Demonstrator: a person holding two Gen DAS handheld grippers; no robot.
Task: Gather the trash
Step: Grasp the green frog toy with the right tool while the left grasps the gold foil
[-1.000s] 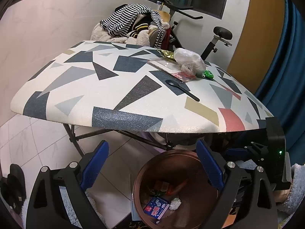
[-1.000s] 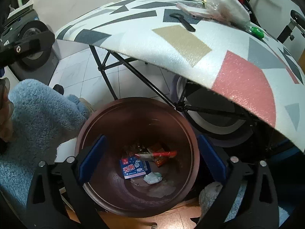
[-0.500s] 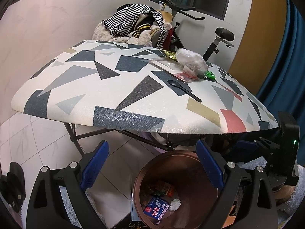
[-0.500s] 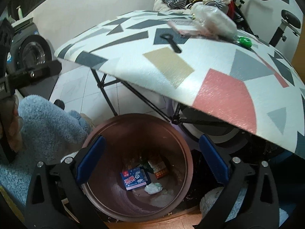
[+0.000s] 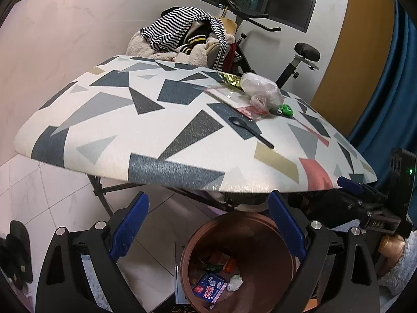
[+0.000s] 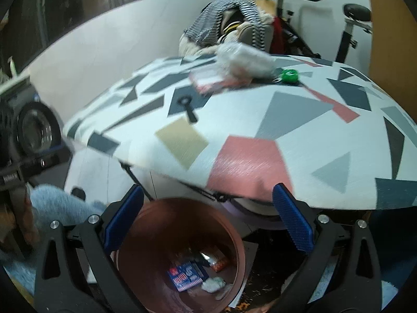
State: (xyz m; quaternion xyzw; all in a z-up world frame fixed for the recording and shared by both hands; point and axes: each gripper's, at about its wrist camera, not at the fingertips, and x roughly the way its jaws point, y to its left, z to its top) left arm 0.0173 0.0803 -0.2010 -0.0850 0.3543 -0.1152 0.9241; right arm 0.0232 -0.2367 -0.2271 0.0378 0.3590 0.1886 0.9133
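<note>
Left gripper (image 5: 208,224): jaws spread wide, nothing between them, low beside the table's near edge. Right gripper (image 6: 207,217): likewise spread and empty, below the table rim; right view motion-blurred, so fine detail unreliable.

Directly below and ahead of both: brown bin (image 5: 263,221) on the floor, partly under the table (image 5: 104,140). Contents visible: blue printed packet (image 5: 209,288), crumpled white scrap (image 5: 235,282), orange and green wrappers beside them. Part of the job judged done.

Further out, on the patterned tabletop, well apart from both grippers: black spoon (image 5: 250,131) lying flat, nearest the edge; behind it a flat clear packet with red print (image 5: 242,104); crumpled clear plastic bag (image 5: 262,91) resting on that; gold foil wrapper (image 5: 230,79) at the far end; small green object (image 5: 286,110) just beside the bag, identity unclear.

Remaining, by judgement: whole cluster uncollected. Spoon likely awkward, thin and flush with the surface; bag soft and easily pinched.

Beyond table: clothes pile, exercise bike.
</note>
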